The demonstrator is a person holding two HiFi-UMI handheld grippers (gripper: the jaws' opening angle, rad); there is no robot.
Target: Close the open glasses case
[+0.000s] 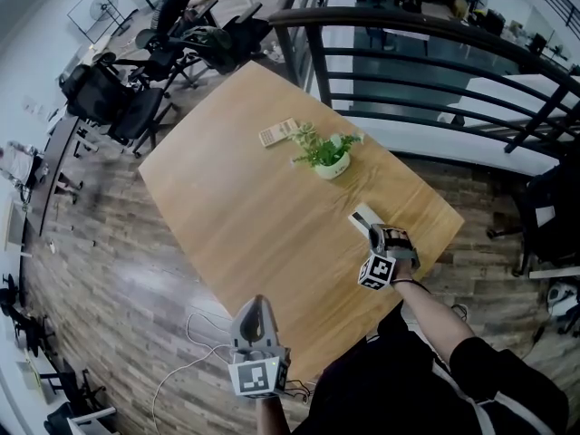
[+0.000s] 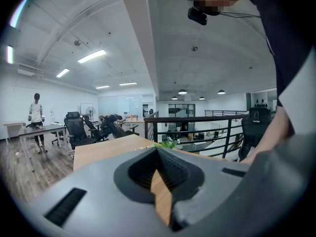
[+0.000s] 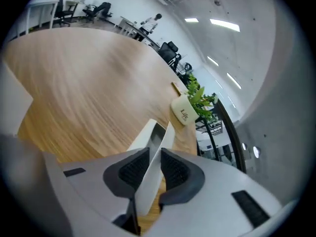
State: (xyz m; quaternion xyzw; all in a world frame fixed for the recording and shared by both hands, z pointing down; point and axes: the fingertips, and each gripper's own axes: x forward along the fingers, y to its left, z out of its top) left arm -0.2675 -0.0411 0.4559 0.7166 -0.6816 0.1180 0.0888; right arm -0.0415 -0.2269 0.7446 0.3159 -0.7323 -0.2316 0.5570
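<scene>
We hold two grippers, left gripper (image 1: 255, 303) jaws together on nothing, right gripper (image 3: 154, 169) clamped on the lid of the one white glasses case (image 3: 154, 135) at the table (image 1: 227, 207) edge, one potted plant (image 1: 328, 152) beyond.

Glasses case (image 1: 362, 217) partly behind right gripper (image 1: 372, 233)

Grey grippers (image 1: 256, 303), marker cubes (image 1: 375, 270), blk sleeve (image 1: 494, 370)

One table (image 1: 227, 207), one potted plant (image 1: 324, 152), one glasses case (image 1: 363, 218), and perhaps one flat packet (image 1: 277, 132).
</scene>
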